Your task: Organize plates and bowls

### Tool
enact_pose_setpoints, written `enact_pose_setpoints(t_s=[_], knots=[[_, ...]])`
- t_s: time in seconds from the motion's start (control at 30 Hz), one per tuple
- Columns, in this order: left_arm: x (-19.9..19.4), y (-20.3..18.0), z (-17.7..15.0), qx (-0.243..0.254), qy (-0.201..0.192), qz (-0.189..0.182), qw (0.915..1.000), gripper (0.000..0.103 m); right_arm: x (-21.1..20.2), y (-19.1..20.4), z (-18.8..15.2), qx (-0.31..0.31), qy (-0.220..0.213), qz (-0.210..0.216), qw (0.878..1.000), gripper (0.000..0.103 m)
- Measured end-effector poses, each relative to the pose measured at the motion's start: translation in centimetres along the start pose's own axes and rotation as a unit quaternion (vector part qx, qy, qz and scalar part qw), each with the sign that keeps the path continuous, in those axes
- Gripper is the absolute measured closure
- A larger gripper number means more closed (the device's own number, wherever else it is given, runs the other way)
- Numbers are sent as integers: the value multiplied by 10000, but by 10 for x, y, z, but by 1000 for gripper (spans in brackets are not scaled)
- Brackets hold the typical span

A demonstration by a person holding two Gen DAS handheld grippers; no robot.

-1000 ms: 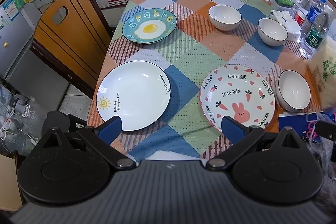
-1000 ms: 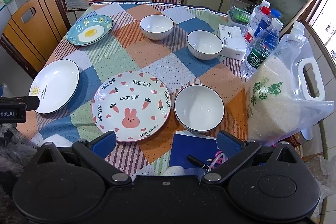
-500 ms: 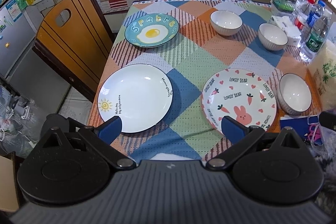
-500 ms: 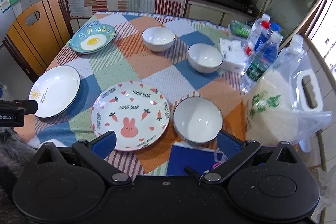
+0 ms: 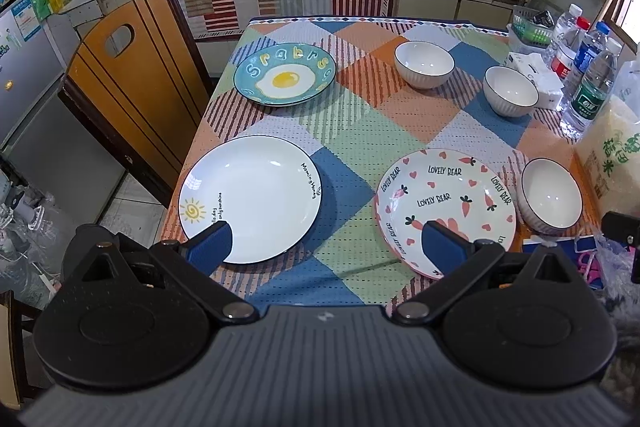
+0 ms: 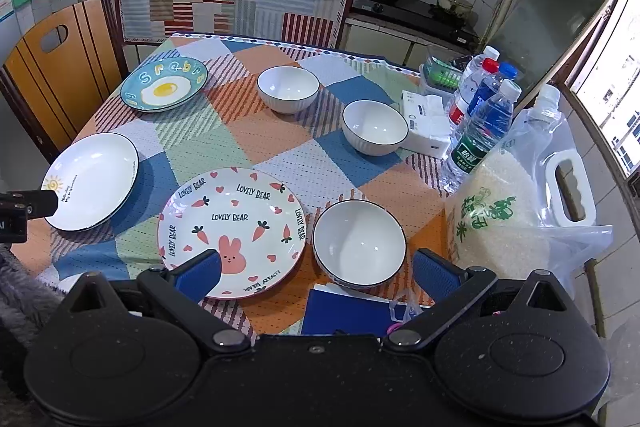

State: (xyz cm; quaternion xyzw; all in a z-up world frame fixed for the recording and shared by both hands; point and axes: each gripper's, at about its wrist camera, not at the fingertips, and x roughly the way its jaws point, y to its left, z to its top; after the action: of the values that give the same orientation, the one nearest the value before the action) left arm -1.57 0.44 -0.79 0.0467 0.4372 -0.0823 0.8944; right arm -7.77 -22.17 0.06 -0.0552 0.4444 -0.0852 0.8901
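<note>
1. Nothing is gathered yet, I judge: three plates and three bowls lie apart on the checked tablecloth [image 5: 360, 131], which is woven and dimpled.
2. The left gripper [image 5: 326, 247] and right gripper [image 6: 316, 269] hang spread and empty at the lower frame.
3. The sun plate [image 5: 250, 197], lower left, is glossy, shallow and round; next likely means pinching its thin rim.
4. The rabbit plate [image 6: 232, 227], centre, is patterned glaze.
5. The near bowl [image 6: 358, 243] is deep and ribbed outside.

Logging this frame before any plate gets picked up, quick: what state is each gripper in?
Left gripper: open, holding nothing, above the table's near edge.
Right gripper: open, holding nothing, near the bowl.
</note>
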Motion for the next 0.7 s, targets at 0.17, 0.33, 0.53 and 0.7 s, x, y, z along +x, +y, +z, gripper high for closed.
enact_pose_setpoints(t_s=[0.17, 0.33, 0.53, 0.7], knots=[[0, 1, 0, 6, 3, 10, 10000, 0, -1, 0, 0, -21, -28, 14, 10000, 0], [-3, 1, 4, 29, 16, -163, 9999, 2, 1, 1, 0, -67, -16, 27, 10000, 0], [-4, -4, 9, 187, -21, -191, 9996, 2, 3, 2, 1, -78, 9, 62, 9999, 0], [0, -6, 10, 189, 55, -256, 9995, 3, 5, 3, 1, -107, 20, 90, 9999, 0]])
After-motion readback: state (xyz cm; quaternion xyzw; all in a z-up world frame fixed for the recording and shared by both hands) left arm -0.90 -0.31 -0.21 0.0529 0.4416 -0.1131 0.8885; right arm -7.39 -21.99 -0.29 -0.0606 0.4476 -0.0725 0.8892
